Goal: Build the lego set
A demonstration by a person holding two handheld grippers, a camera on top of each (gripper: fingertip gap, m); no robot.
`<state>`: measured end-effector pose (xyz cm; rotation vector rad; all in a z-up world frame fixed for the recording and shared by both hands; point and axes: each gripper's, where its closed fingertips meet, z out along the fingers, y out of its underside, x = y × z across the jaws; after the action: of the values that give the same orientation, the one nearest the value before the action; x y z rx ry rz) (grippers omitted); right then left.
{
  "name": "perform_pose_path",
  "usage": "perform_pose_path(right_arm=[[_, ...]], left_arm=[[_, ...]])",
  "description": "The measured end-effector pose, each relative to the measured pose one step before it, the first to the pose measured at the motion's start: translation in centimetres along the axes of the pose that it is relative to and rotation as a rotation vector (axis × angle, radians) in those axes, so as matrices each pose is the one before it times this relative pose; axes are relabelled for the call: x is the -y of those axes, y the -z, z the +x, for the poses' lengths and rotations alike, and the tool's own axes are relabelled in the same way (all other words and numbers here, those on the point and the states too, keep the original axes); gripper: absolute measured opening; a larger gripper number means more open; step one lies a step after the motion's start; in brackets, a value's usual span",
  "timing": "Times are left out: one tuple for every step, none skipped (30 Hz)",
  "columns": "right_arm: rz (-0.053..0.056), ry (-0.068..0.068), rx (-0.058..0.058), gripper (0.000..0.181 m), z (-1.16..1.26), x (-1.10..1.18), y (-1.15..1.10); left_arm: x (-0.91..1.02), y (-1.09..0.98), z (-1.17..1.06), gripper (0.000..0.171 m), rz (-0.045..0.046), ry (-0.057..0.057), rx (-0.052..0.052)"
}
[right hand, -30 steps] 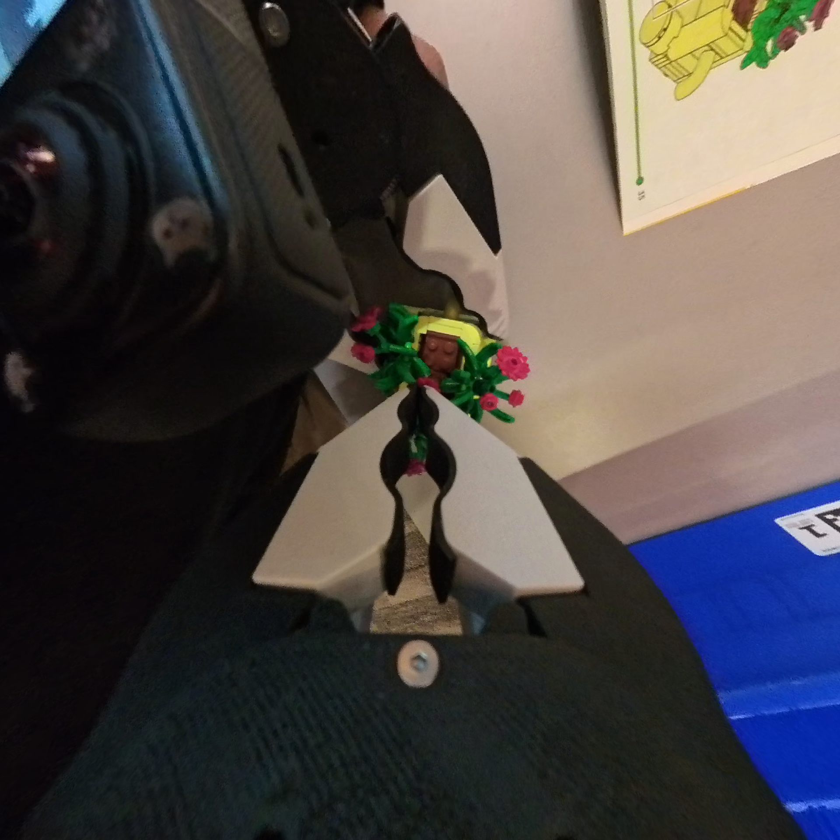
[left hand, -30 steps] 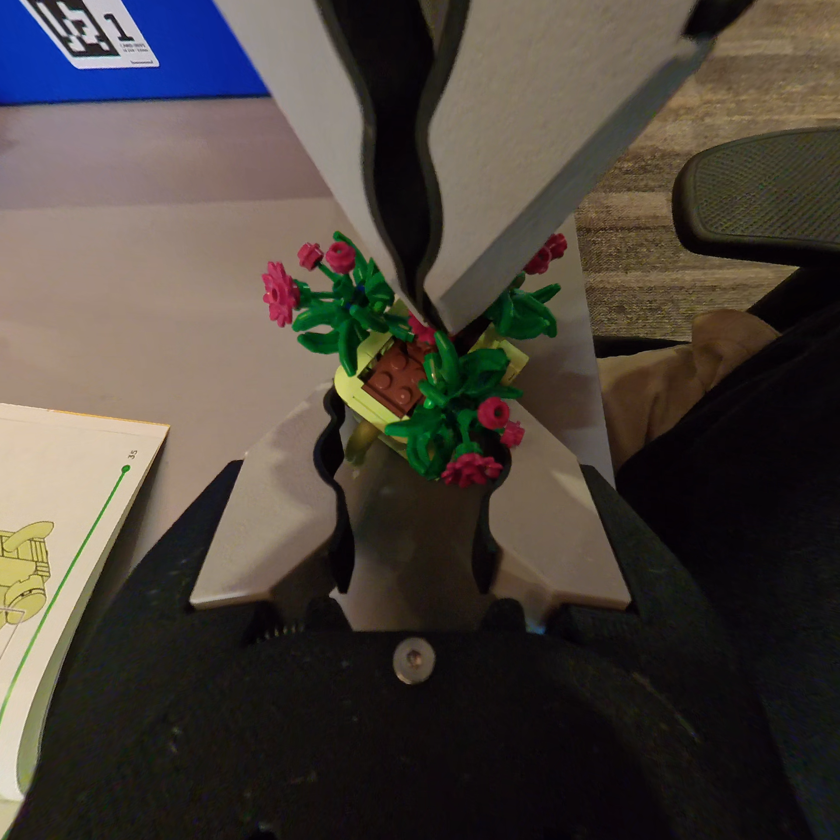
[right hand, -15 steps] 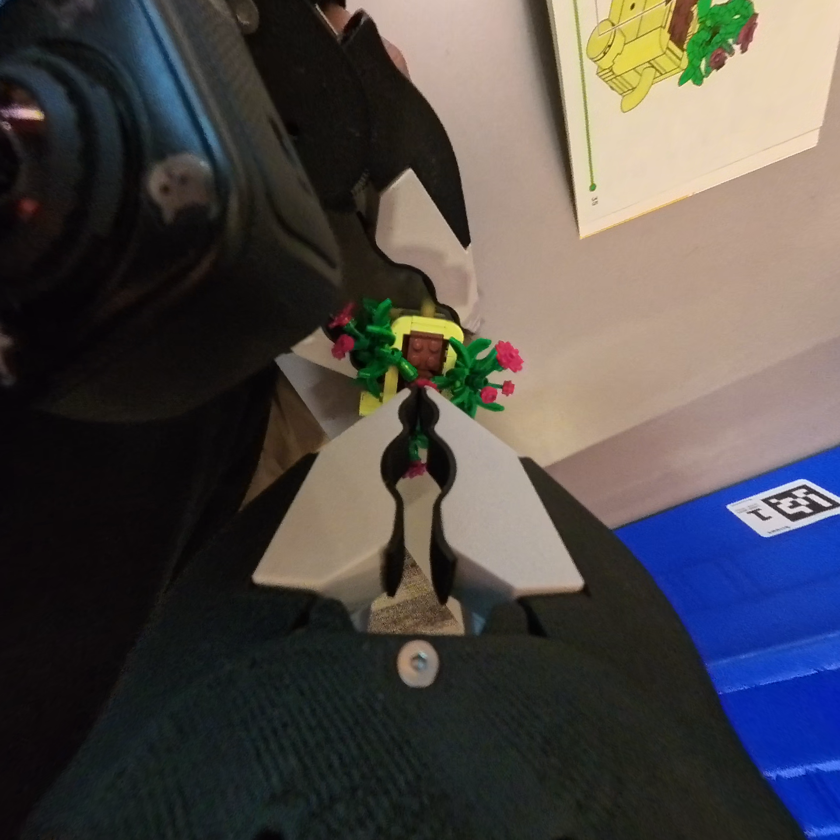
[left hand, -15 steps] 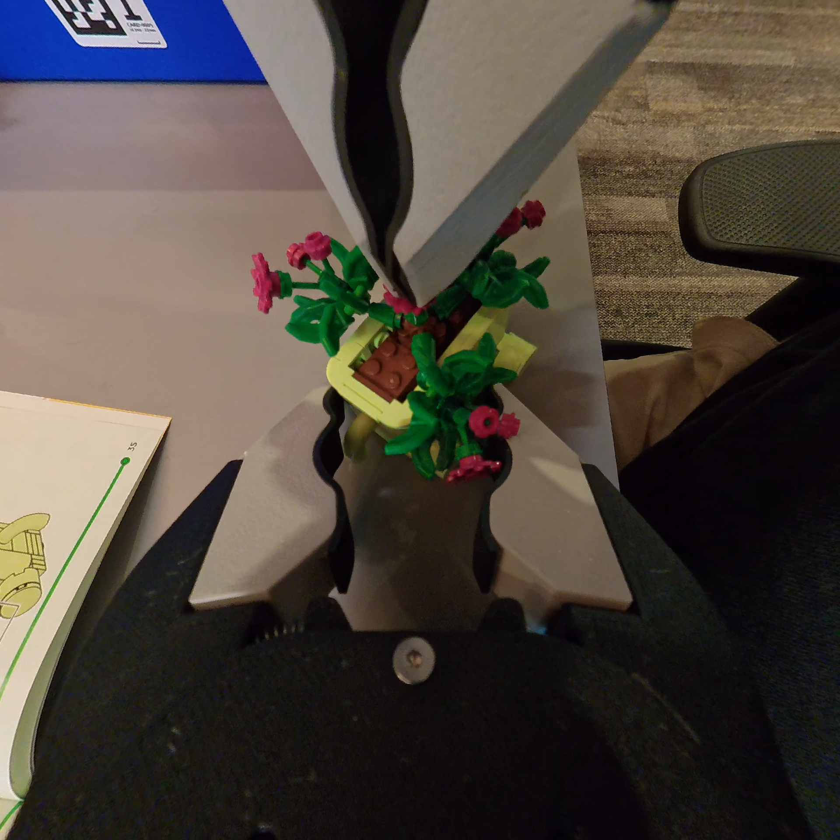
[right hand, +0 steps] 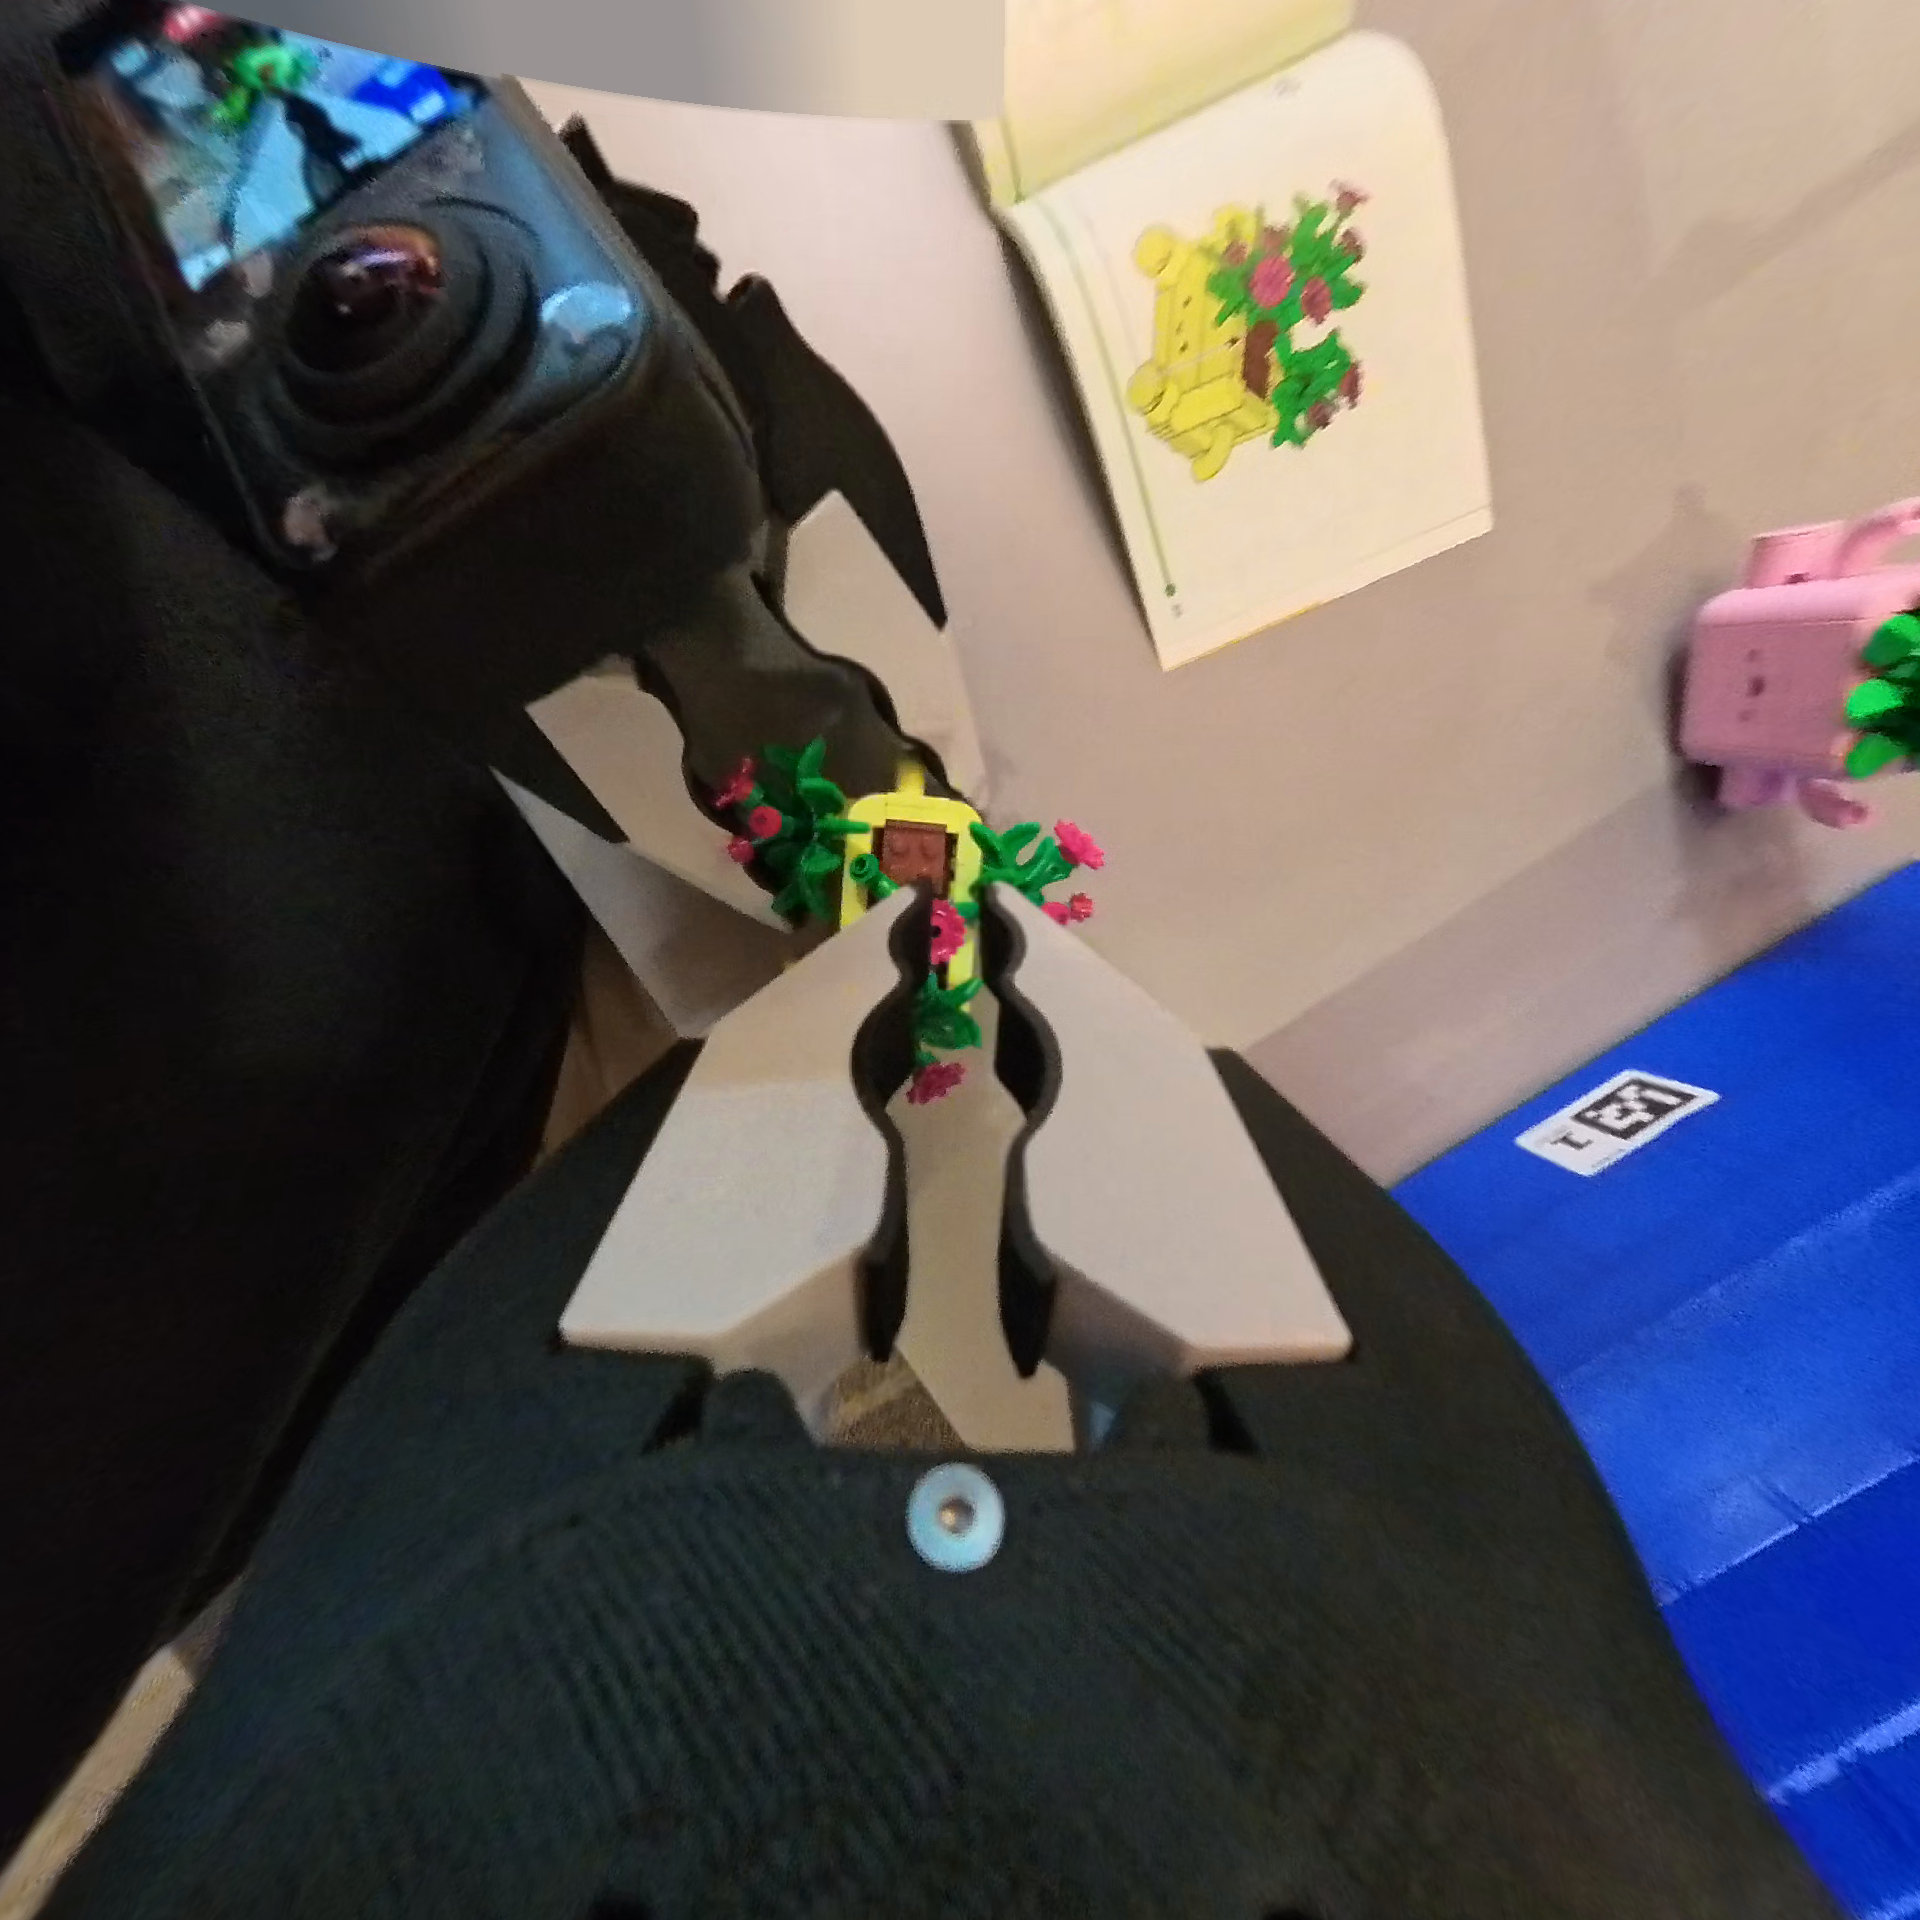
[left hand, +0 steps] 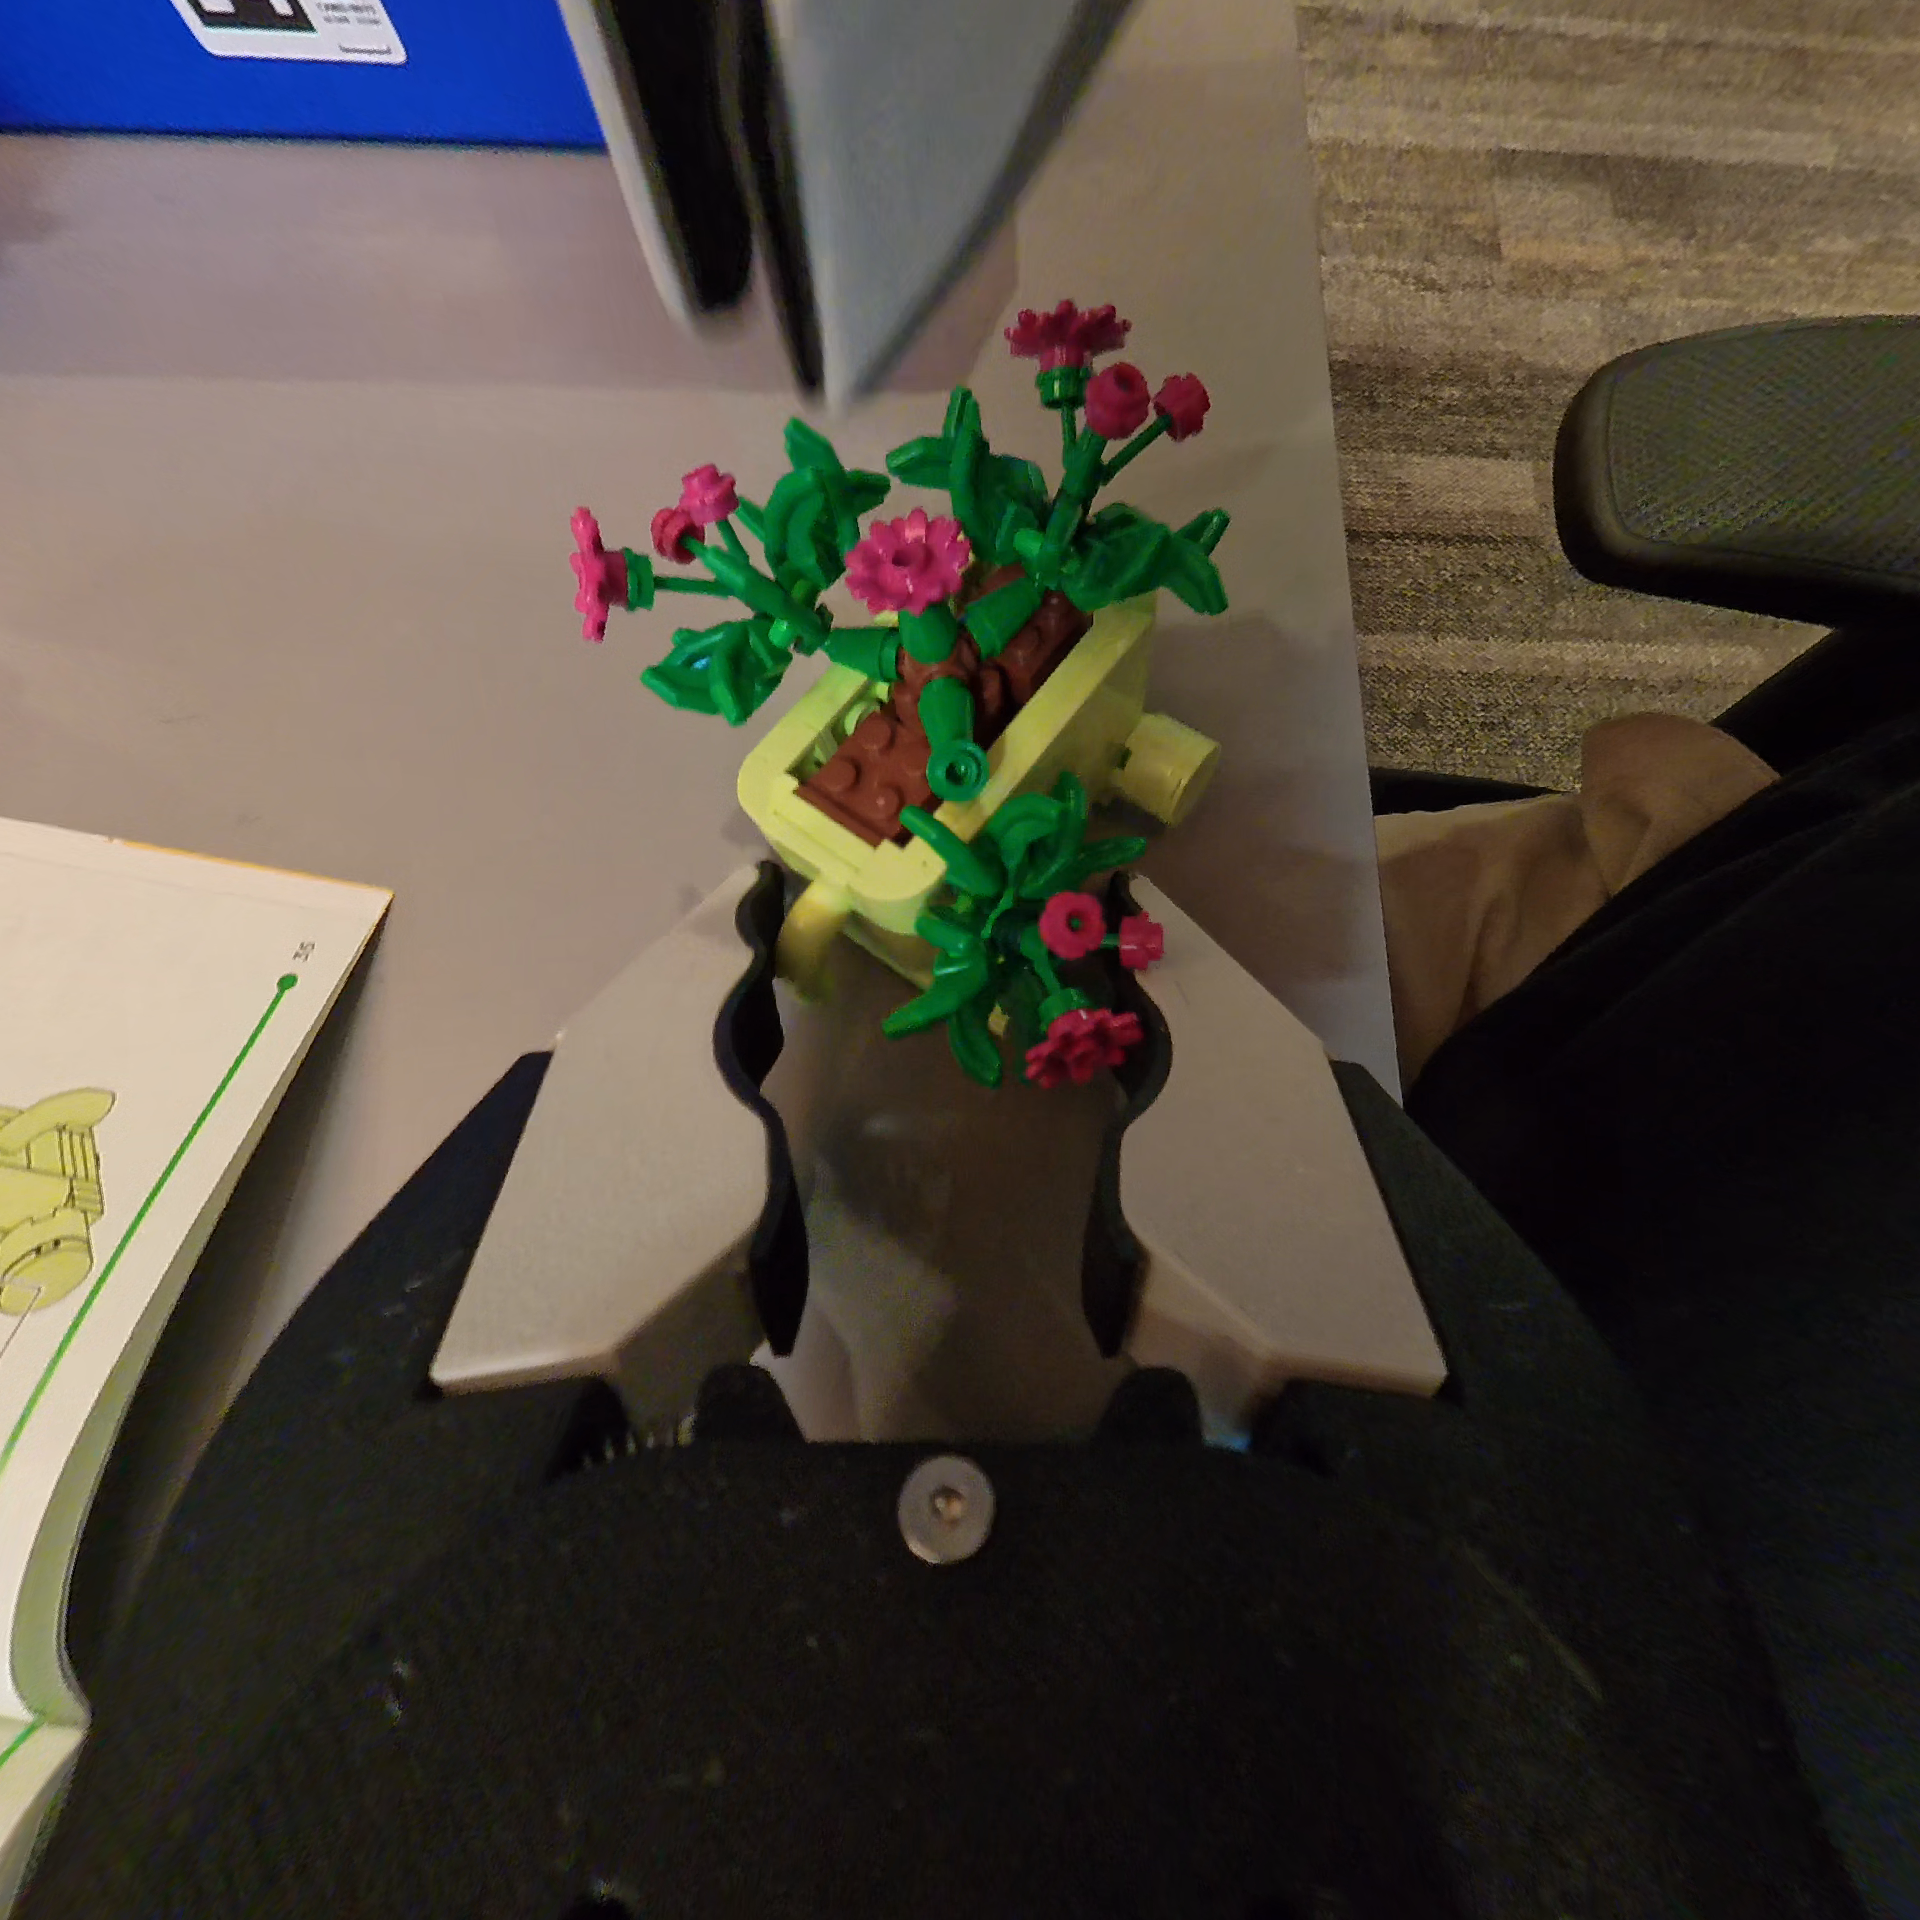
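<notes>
1. Right now my left claw [left hand: 940,935] pinches the lime-yellow planter [left hand: 1049,717] by its lower end, and the model sticks out past my fingertips above the grey table [left hand: 312,623].
2. Brown studded bricks fill the planter's top, with green leaves and magenta flowers [left hand: 906,561] rising from them; another sprig droops between my left fingers.
3. My right claw [right hand: 951,894] sits just above the flowers, clear of them; its jaws are nearly together with a thin gap and nothing gripped.
4. From the right wrist view, its tips line up with the planter's brown top [right hand: 914,847].
5. An open instruction booklet [left hand: 125,1091] lies on the table to my left.
6. A pink lego model [right hand: 1787,686] stands farther off, near a blue mat [right hand: 1714,1351] with a printed marker tag.
</notes>
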<state>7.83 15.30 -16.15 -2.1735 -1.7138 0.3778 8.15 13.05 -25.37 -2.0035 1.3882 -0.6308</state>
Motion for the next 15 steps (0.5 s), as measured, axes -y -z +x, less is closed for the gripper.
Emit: perform_pose_path(right_arm=[[0.024, -0.0085, -0.0156, 0.008, 0.1, 0.055, 0.335], [0.0175, -0.0102, -0.0143, 0.009, 0.052, -0.085, 0.304], [0.0122, -0.0125, -0.0115, 0.01, -0.021, -0.191, 0.243], [0.0099, -0.0132, -0.007, 0.013, -0.135, -0.235, 0.228], [0.0075, -0.0123, -0.006, 0.014, -0.217, -0.269, 0.207], [0.0053, -0.011, -0.009, 0.015, -0.217, -0.298, 0.204], [0.0047, -0.0094, -0.0105, 0.015, -0.217, -0.291, 0.204], [0.006, -0.0093, -0.01, 0.015, -0.253, -0.262, 0.206], [0.0085, -0.0108, -0.0083, 0.015, -0.294, -0.234, 0.174], [0.009, -0.0117, -0.0073, 0.016, -0.3, -0.235, 0.157], [0.009, -0.0121, -0.0054, 0.016, -0.336, -0.239, 0.105], [0.0102, -0.0132, -0.0007, 0.016, -0.427, -0.234, 0.039], [0.0107, -0.0143, 0.0031, 0.016, -0.505, -0.241, -0.06], [0.0111, -0.0153, 0.005, 0.016, -0.535, -0.28, -0.164], [0.0117, -0.0167, 0.0065, 0.015, -0.558, -0.343, -0.301]], left_arm=[[-0.086, 0.069, -0.026, 0.061, -0.00052, 0.001, 0.0036], [-0.084, 0.082, -0.011, 0.061, -0.00042, 0.001, 0.0022], [-0.089, 0.088, -0.016, 0.061, -0.00032, 0.0014, 0.0025], [-0.097, 0.101, -0.044, 0.062, 0.00009, 0.0029, 0.0032], [-0.126, 0.133, -0.064, 0.061, 0.00034, 0.0047, 0.0043], [-0.153, 0.16, -0.059, 0.061, 0.0004, 0.0052, 0.0053], [-0.176, 0.198, -0.067, 0.059, 0.00045, 0.0039, 0.0054], [-0.206, 0.214, -0.097, 0.056, 0.00041, 0.0031, 0.0069], [-0.203, 0.247, -0.099, 0.051, 0.00118, 0.0058, 0.0066], [-0.222, 0.241, -0.126, 0.048, 0.00115, 0.0095, 0.0059], [-0.227, 0.258, -0.103, 0.047, 0.00063, 0.0099, 0.004], [-0.228, 0.254, -0.141, 0.044, 0.00162, 0.0107, 0.0056], [-0.233, 0.271, -0.174, 0.042, 0.00111, 0.0108, 0.0075], [-0.237, 0.262, -0.174, 0.041, 0.00093, 0.0094, 0.0057], [-0.212, 0.256, -0.175, 0.041, 0.00136, 0.0113, 0.0046]])
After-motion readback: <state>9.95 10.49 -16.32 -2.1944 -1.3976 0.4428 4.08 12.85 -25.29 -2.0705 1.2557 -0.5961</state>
